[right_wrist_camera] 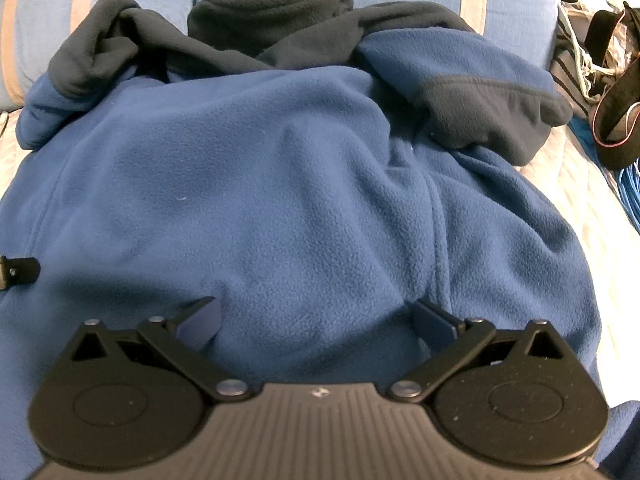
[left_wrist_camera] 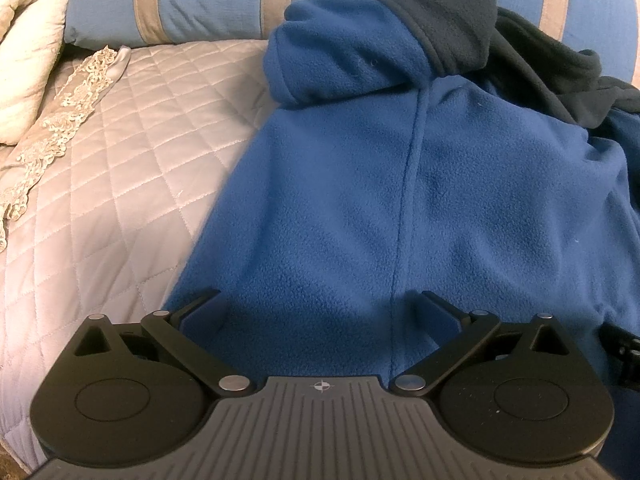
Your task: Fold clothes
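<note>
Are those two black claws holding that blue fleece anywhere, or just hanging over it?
Nothing is held. The left gripper and right gripper both stand wide open over the blue fleece jacket, pinching no fabric.

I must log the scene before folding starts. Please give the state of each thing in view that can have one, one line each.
Fleece: spread on the quilt, not yet folded, sleeves bunched near the pillows.
Left gripper: open, over the fleece, holding nothing.
Right gripper: open, over the fleece, holding nothing.
Quilt: lying flat.
Pillows: propped behind the fleece.
</note>
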Demonstrator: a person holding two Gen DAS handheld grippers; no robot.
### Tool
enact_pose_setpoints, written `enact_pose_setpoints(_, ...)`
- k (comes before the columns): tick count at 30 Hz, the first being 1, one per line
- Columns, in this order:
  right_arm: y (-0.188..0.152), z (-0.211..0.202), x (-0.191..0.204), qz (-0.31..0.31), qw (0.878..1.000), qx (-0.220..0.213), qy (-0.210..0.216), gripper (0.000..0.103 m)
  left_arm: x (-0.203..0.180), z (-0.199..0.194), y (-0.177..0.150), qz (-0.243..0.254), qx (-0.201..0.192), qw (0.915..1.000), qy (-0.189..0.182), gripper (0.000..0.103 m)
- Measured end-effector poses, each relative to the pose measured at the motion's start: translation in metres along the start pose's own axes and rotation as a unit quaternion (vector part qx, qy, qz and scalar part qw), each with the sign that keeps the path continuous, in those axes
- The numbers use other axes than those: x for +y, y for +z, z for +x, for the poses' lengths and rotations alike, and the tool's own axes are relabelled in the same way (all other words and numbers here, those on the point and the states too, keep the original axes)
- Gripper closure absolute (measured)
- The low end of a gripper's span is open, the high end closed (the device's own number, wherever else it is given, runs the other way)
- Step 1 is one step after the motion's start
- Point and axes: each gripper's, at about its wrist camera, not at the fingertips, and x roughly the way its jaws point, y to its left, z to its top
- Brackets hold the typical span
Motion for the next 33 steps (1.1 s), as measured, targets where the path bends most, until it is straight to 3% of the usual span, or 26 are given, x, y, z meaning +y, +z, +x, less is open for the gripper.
enact_pose_setpoints(11,-0.009,-0.002,0.005,-0.012,1.0,-0.014,-0.01,0.0,0.004,0.001,0.0,0.002,-0.006,1.0,0.0,0.0)
enact_pose_setpoints(19,-0.015,-0.011,0.031,-0.108,0.991,-0.054,-0.064,0.0,0.004,0.001,-0.001,0.003,-0.007,1.0,0.002,0.0)
enact_pose_setpoints(23,-0.013,-0.018,0.035,-0.129,0.986,-0.076,-0.072,0.0,0.005,0.001,-0.002,0.002,-0.012,0.9999,0.0,0.0)
enact_pose_setpoints(27,-0.009,-0.051,0.031,-0.104,0.979,-0.172,-0.033,0.0,0.005,0.001,-0.001,0.004,-0.011,0.9999,0.001,0.0)
enact_pose_setpoints(33,-0.004,-0.105,0.027,-0.077,0.948,-0.309,-0.003,0.0,0.006,0.002,-0.002,0.004,0.002,1.0,0.0,0.0)
